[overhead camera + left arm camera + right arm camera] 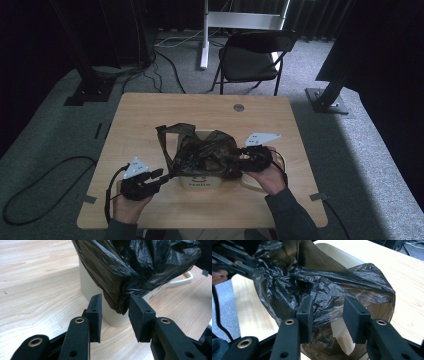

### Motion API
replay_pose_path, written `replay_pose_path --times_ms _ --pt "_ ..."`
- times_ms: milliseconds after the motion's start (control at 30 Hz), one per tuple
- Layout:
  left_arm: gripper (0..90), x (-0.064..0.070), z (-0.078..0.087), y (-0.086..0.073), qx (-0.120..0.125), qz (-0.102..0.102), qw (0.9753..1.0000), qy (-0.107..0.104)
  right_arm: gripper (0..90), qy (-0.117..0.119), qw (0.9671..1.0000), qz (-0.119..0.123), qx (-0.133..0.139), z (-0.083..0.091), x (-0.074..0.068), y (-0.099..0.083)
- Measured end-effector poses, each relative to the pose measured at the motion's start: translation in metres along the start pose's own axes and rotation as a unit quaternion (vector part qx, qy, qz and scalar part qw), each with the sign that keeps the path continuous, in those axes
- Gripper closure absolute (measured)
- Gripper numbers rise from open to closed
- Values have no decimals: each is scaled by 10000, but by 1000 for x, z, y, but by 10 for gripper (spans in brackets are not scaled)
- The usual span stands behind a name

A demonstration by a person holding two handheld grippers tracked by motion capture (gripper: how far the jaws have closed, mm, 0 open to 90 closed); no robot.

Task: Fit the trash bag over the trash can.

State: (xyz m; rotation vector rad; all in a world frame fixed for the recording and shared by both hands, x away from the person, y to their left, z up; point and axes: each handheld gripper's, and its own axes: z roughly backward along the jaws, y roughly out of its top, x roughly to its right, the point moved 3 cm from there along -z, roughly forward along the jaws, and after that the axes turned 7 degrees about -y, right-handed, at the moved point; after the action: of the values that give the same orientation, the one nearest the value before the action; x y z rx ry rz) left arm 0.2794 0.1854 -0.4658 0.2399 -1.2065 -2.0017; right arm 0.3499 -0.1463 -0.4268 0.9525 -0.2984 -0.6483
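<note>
A black plastic bag [200, 150] lies crumpled over a cream bin [200, 183] at the middle of the wooden table [150, 115]. My left gripper [162, 175] is at the bin's front left corner and stands open. In the left gripper view a hanging corner of the bag [122, 305] dangles between the open left gripper [115, 302] jaws, in front of the bin wall [91, 282]. My right gripper [235, 152] reaches in from the right, open. In the right gripper view, loose bag film [324, 290] sits between and beyond the jaws of the right gripper [328, 307]; the bin rim [337, 255] shows behind.
A cream ring [252, 184] lies on the table beside the bin, under the right hand. A black folding chair [250, 55] stands beyond the far edge. A round grommet [238, 107] sits near the table's back. Cables trail on the floor at left.
</note>
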Motion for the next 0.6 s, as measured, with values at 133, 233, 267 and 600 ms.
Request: replay_pose_path --times_ms 133,233,267,600 --pt "641 -1 9 4 116 -49 9999 37 603 -57 9999 64 -82 -3 -2 -2" --pt "641 0 11 6 159 -79 9998 42 607 -79 9998 106 -124 -5 -3 -3" --pt "641 1 12 9 174 -104 9998 34 607 -79 9998 106 -124 -5 -3 -3" --pt "637 13 8 37 321 -376 9988 -41 616 -62 9998 118 -162 -7 -3 -5"
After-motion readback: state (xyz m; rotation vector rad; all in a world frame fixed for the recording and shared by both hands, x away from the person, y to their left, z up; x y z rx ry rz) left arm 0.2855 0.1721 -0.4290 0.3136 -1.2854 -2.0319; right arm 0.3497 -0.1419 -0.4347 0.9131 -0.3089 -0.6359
